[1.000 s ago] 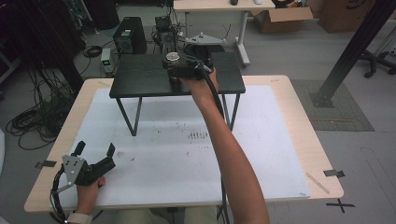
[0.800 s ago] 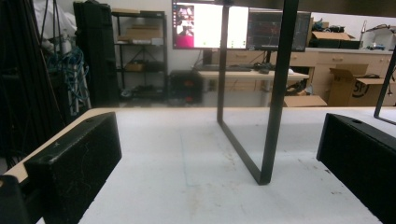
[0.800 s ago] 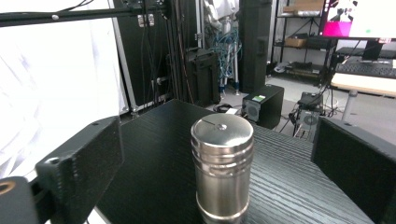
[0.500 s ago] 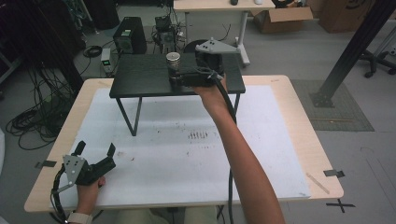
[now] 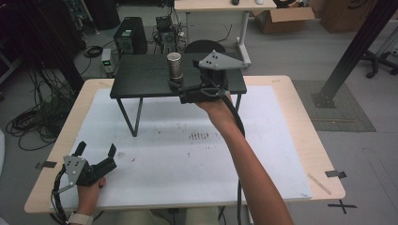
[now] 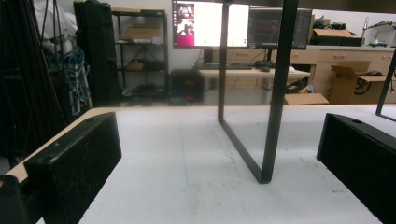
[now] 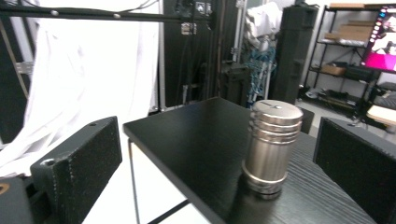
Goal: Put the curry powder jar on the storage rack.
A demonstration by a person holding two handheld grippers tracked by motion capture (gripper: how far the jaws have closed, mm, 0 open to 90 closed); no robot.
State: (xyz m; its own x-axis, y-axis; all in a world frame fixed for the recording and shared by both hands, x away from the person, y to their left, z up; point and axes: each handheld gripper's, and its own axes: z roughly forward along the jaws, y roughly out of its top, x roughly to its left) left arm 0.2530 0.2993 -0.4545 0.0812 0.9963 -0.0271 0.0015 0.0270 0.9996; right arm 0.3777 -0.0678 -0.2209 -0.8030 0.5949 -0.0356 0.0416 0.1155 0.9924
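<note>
A ribbed steel cylinder (image 5: 174, 65) (image 7: 271, 144) stands upright on the small black raised table (image 5: 141, 77) (image 7: 196, 135). My right gripper (image 5: 180, 91) (image 7: 217, 154) hovers at that table's front edge, just right of the cylinder. Its jaws have just been opening and stand wide. The cylinder is a little beyond the fingertips, untouched and nearer the right jaw in the right gripper view. My left gripper (image 5: 97, 151) (image 6: 219, 140) rests open on the white mat (image 5: 187, 159) near the front left corner, nothing between its jaws.
The black table's thin legs (image 6: 275, 93) come down onto the mat ahead of the left gripper. A slanted black post (image 5: 356, 47) stands off the table's right side. Cables (image 5: 33, 117) and a computer case (image 5: 126, 35) lie on the floor at left and behind.
The right gripper let go of the steel cylinder and drew back to the right. The cylinder stays standing on the black table. The left gripper has not moved.
</note>
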